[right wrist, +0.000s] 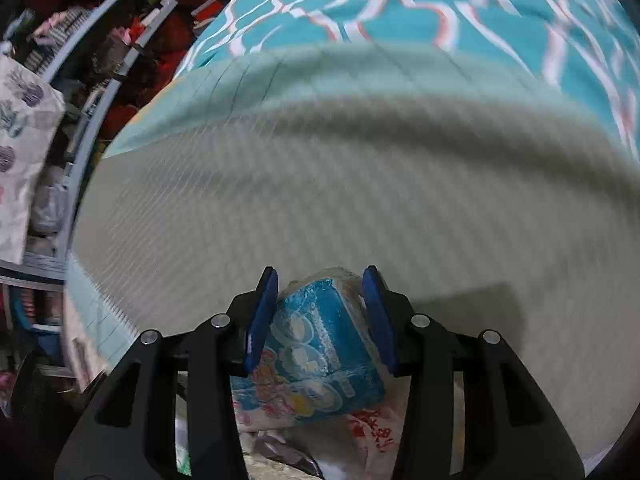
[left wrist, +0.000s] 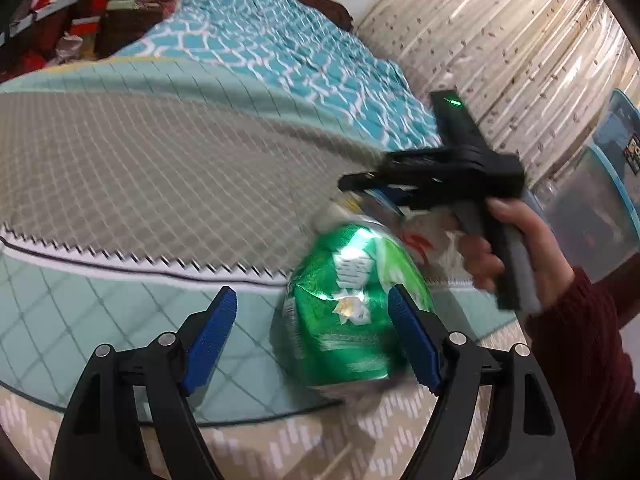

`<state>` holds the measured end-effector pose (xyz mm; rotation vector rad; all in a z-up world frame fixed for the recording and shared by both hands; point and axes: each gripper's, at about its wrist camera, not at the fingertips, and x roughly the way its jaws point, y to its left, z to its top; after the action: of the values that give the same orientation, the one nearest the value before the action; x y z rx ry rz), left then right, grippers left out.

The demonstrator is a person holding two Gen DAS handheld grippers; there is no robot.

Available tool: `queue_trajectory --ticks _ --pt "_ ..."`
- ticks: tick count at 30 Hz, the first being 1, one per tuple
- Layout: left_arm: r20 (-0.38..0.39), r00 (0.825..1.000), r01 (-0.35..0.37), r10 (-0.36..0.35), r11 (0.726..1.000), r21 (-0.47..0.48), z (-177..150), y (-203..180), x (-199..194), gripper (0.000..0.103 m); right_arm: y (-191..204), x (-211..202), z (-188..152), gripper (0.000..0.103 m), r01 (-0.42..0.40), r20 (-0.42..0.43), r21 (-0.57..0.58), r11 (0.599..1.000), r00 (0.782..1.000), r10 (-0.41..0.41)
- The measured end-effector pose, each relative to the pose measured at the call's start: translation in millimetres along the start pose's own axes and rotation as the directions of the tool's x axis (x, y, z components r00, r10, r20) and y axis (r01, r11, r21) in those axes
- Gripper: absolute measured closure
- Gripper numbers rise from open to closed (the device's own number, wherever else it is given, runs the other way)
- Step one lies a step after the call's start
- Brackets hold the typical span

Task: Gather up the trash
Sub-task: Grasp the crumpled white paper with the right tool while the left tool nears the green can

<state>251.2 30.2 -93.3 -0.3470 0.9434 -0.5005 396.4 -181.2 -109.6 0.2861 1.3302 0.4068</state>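
Left wrist view: left gripper [left wrist: 312, 336] points down at the bed edge, blue pads spread wide. Green can [left wrist: 352, 308], crushed and blurred, sits near the mattress edge, w/ its right side overlapping the right pad [left wrist: 412, 344]; left pad well apart from it, so jaws released, not gripping. Can't tell if the right pad actually touches the can. Beyond the can, right gripper [left wrist: 376, 192] comes in from the right, tilted down toward the bed, held by a hand [left wrist: 516, 248] wrapped round its grey handle, dark red sleeve [left wrist: 588, 360] behind. Green light on its top bar. Its tips are over a blue-and-white wrapper, partly hidden. Quilted grey-and-teal bedcover [left wrist: 140, 168], turquoise patterned blanket [left wrist: 280, 48] further back, clear plastic tubs [left wrist: 596, 216] at far right.

Right wrist view: right gripper [right wrist: 322, 312] aimed steeply down at the bed. Blue snack packet [right wrist: 320, 348] sits between the pads; left pad [right wrist: 262, 320] looks pressed to its side, right pad [right wrist: 380, 316] at or just beside its other side, blur makes contact unclear there. So jaws half-closed round the packet; firm clench can't be told. White bag w/ red print [right wrist: 372, 428] lies under the packet.
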Motion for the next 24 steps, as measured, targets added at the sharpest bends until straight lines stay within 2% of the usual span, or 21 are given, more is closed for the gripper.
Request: queue_trajectory --ticks 4,7,9,11,13,15,17,19,20,22,24 --pt "-0.055 0.998 0.028 -0.027 1.0 0.013 -13 -13 -1 0.029 4 -25 -75 0.055 0.002 0.041 -0.012 1.0 0.999 -0.001" --pt "-0.06 0.998 -0.026 0.031 0.996 0.081 -31 -30 -18 0.029 10 -43 -131 0.055 0.019 0.081 -0.018 1.0 0.997 -0.017" --pt "-0.036 0.996 -0.081 0.086 0.991 0.104 -45 -34 -34 0.029 13 -50 -162 0.054 0.01 0.099 -0.02 1.0 0.995 -0.008" --pt "-0.009 0.99 -0.142 0.144 0.985 0.103 -55 -31 -49 0.029 16 -64 -200 0.053 0.001 0.135 -0.017 1.0 0.991 0.002" --pt "0.005 0.988 -0.156 0.156 0.985 0.074 -63 -24 -65 0.029 20 -74 -226 0.052 -0.011 0.168 -0.023 1.0 0.986 0.014" --pt "0.036 0.99 -0.139 0.138 0.989 0.04 -72 -19 -90 0.029 23 -98 -249 0.049 0.011 0.275 -0.023 1.0 0.962 -0.004" --pt "0.069 0.993 -0.101 0.097 0.994 0.05 -83 -23 -116 0.029 25 -133 -278 0.042 0.039 0.418 -0.024 0.999 0.908 -0.025" --pt "0.081 0.995 -0.063 0.058 0.996 0.07 -95 -32 -136 0.029 30 -153 -302 0.041 0.039 0.479 -0.047 0.998 0.878 -0.012" --pt "0.073 0.997 -0.02 0.014 0.996 0.084 -103 -37 -145 0.029 32 -161 -315 0.041 0.057 0.502 -0.056 0.997 0.864 -0.022" --pt "0.04 0.998 0.037 -0.042 0.993 0.108 -116 -46 -154 0.03 30 -170 -334 0.041 0.106 0.543 -0.062 0.992 0.838 -0.055" --pt "-0.023 0.998 0.063 -0.061 0.989 0.136 -129 -55 -149 0.036 25 -170 -342 0.041 0.132 0.557 -0.043 0.99 0.826 -0.086"
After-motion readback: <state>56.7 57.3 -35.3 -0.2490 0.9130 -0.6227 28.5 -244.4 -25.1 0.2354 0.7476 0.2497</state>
